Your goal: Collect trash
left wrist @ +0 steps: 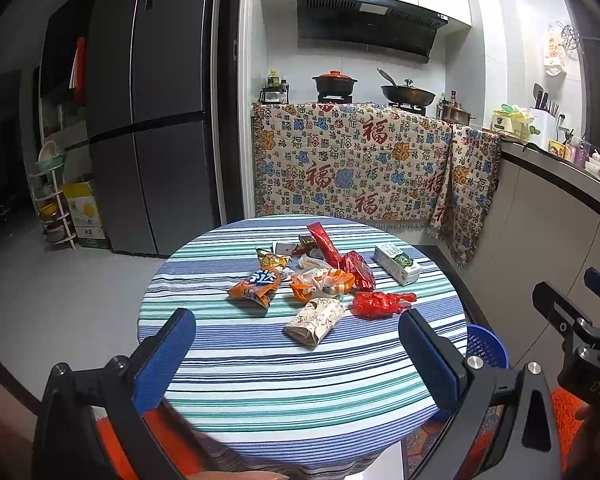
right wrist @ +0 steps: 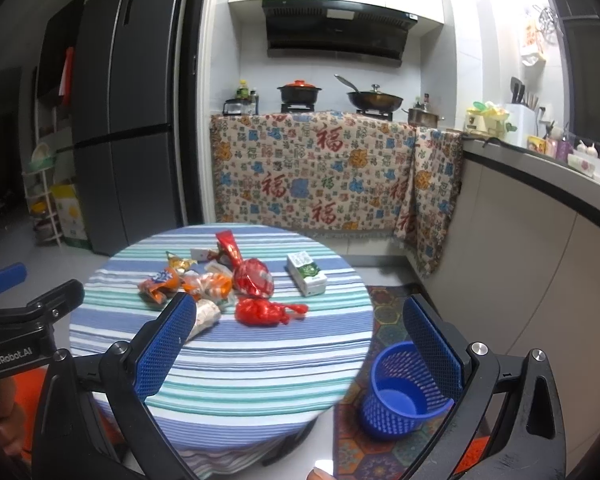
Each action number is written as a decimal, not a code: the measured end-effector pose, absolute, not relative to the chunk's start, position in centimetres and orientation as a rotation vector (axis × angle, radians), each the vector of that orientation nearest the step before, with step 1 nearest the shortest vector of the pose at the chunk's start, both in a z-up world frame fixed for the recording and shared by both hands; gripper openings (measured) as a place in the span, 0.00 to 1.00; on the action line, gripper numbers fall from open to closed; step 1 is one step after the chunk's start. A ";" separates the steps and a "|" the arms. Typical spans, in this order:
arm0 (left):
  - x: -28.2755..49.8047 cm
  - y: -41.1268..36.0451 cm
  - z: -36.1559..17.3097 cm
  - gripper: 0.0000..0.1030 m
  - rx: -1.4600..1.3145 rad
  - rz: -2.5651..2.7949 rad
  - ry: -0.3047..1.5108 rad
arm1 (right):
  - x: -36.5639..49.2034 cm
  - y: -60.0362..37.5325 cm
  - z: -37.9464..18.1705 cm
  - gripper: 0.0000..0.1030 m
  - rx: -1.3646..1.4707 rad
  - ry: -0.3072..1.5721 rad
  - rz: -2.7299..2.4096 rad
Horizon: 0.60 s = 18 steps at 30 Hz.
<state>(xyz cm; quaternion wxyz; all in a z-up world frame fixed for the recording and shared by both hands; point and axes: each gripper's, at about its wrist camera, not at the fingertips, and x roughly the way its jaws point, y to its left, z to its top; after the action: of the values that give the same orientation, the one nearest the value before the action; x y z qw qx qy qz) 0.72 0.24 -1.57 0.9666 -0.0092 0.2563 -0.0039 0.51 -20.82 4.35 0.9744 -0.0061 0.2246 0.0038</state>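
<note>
A pile of trash lies mid-table on the striped round table: an orange snack bag, a beige patterned wrapper, a crumpled red bag, red foil packets, a white-green carton. The red bag and the carton also show in the right wrist view. A blue mesh bin stands on the floor right of the table. My left gripper is open and empty above the table's near edge. My right gripper is open and empty, near the table's right edge.
A grey fridge stands at the back left. A patterned cloth drapes the stove counter with pots. A counter runs along the right. A patterned rug lies under the bin.
</note>
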 end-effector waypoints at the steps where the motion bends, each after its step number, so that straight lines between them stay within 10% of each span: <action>1: 0.7 0.2 -1.6 1.00 -0.018 -0.008 0.518 | 0.5 -20.8 4.4 1.00 -0.013 0.454 0.008; 18: 0.8 0.3 -1.4 1.00 -0.018 -0.009 0.521 | 0.6 -20.7 4.2 1.00 -0.016 0.456 0.007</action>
<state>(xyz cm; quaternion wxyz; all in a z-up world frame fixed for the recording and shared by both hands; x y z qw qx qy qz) 0.75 0.27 -1.41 0.9663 -0.0089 0.2574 -0.0044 0.63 -20.67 4.16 0.9741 -0.0079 0.2259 0.0036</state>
